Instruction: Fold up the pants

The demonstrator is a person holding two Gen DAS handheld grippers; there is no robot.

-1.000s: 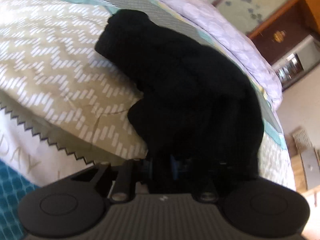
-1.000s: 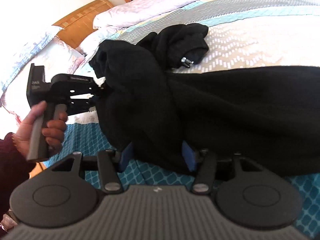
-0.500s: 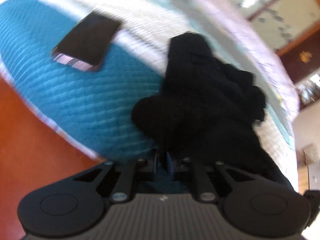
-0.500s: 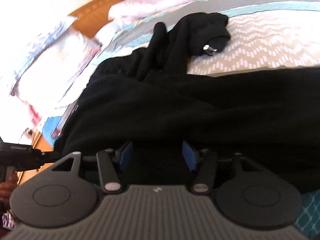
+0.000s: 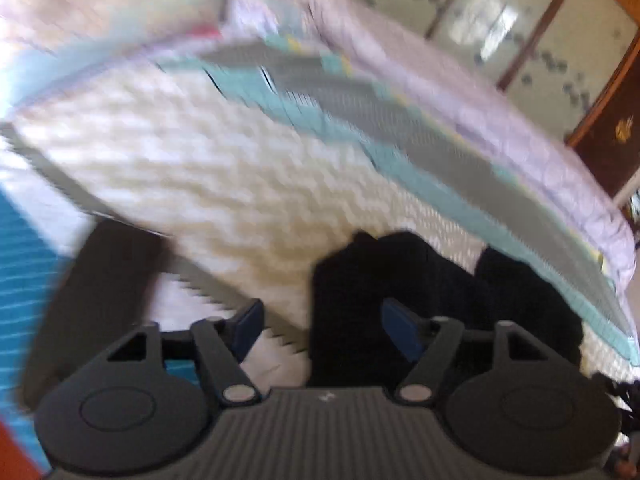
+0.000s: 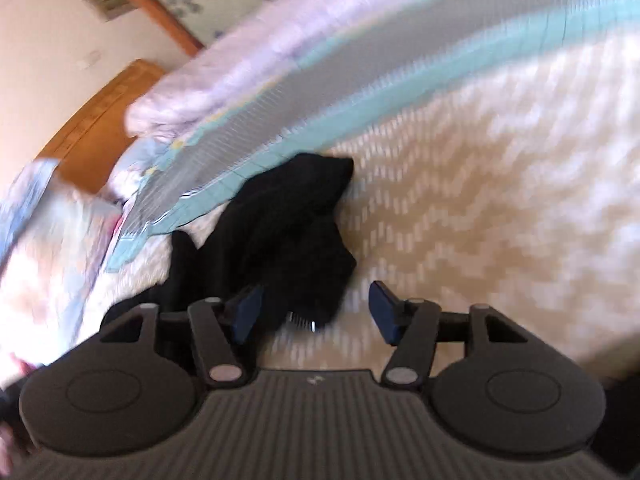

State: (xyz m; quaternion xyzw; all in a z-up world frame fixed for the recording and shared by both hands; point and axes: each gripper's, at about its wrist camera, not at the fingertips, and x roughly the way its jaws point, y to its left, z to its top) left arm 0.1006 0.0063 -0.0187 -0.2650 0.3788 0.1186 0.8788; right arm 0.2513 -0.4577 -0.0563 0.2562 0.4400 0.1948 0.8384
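Pants (image 6: 288, 236) lie bunched, black, on patterned bedspread (image 6: 480, 184), center-left of right wrist frame & lower center-right in left wrist frame. Left gripper (image 5: 322, 330) & right gripper (image 6: 316, 312) both spread wide, grasping nothing. Both frames blurry.

Both views motion-blurred. Bed (image 5: 224, 184) covered by patterned bedspread (image 6: 500, 168): beige-and-white chevron zone, then teal band (image 5: 400, 168) and grey band (image 5: 420, 128) side by side. Lilac quilt (image 5: 500, 120) bunched along far edge of bed. Blue patterned area (image 5: 20, 280) at near left. Wooden headboard (image 6: 100, 124) behind pillow (image 6: 52, 216). Wood-framed frosted panels (image 5: 520, 28) in background. Dark flat object (image 5: 100, 300) at near left, identity unclear.
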